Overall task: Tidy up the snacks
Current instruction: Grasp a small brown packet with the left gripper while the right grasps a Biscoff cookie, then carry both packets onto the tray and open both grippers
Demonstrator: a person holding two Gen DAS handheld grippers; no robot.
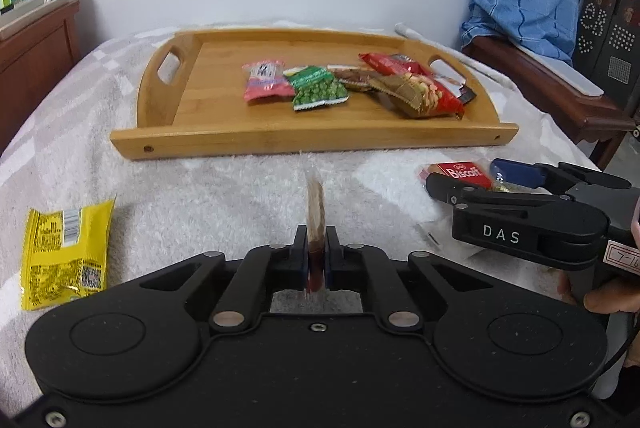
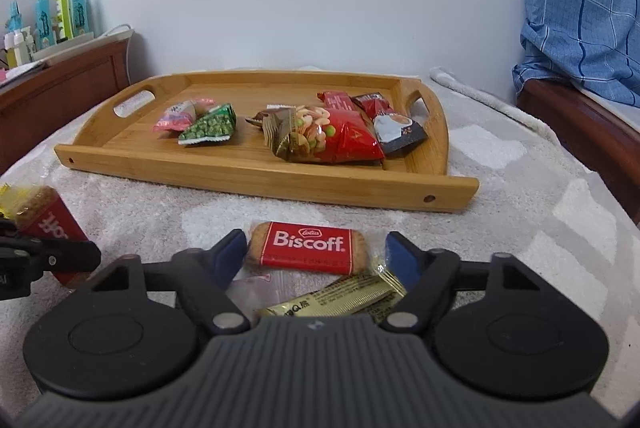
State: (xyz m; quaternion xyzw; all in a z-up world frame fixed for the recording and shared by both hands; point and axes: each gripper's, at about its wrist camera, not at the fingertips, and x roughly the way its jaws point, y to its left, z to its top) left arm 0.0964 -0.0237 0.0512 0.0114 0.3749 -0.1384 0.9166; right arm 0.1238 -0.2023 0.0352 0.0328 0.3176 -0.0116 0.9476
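My left gripper point(image 1: 317, 232) is shut on a wrapped Biscoff biscuit point(image 1: 315, 212), held edge-on above the towel in front of the wooden tray point(image 1: 280, 144); the same biscuit shows in the right wrist view point(image 2: 50, 220). My right gripper point(image 2: 316, 252) is open around a second Biscoff biscuit point(image 2: 306, 247) lying on the towel, with a gold snack stick point(image 2: 344, 298) between its arms. It also shows in the left wrist view point(image 1: 464, 174). The tray point(image 2: 256, 184) holds several snack packets: pink point(image 1: 266, 80), green point(image 1: 318, 88) and red point(image 2: 336, 136).
A yellow snack packet point(image 1: 66, 252) lies on the white towel point(image 1: 200, 196) at the left. A wooden cabinet point(image 2: 60, 88) with bottles stands at the left, and a wooden bench point(image 1: 552, 84) with blue cloth at the right.
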